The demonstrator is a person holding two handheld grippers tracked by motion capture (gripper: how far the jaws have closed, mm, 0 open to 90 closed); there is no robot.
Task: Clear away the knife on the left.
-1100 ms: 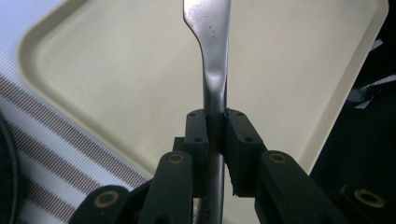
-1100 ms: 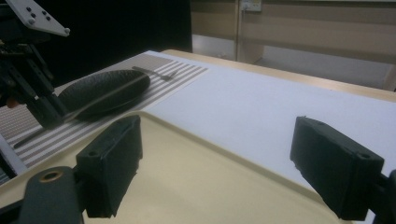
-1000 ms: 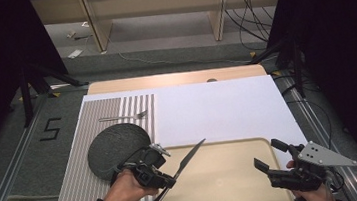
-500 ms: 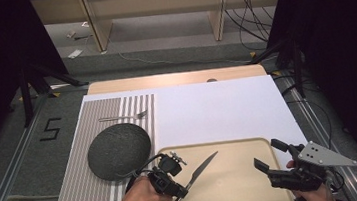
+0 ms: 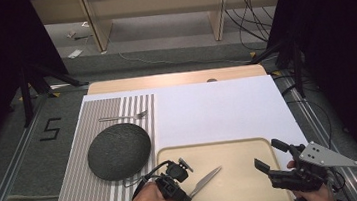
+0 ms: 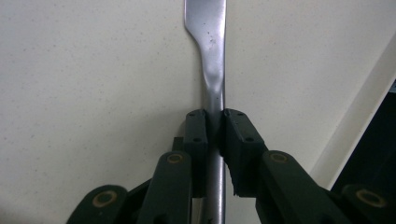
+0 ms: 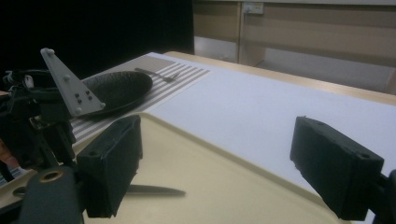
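Note:
A silver table knife [image 5: 202,181] is clamped by its handle in my left gripper [image 5: 183,194], at the near left corner of the beige tray [image 5: 232,150]. Its blade points up and to the right, low over the tray floor. In the left gripper view both black jaws press on the knife [image 6: 208,56] over the tray [image 6: 93,70]. My right gripper [image 5: 266,154] hovers at the tray's near right edge, open and holding nothing. From the right gripper view the wide-apart right gripper [image 7: 224,168] frames the knife tip [image 7: 154,190] and the left gripper [image 7: 39,121].
A dark round plate [image 5: 119,151] lies on the striped mat [image 5: 75,191] left of the tray. A fork [image 5: 123,117] lies on the mat beyond it. White table cover [image 5: 218,111] stretches behind the tray. The table's near edge is under both hands.
My left gripper has carried the knife rightward and down, from beside the dark plate to low over the tray's left part. The right gripper has stayed put.

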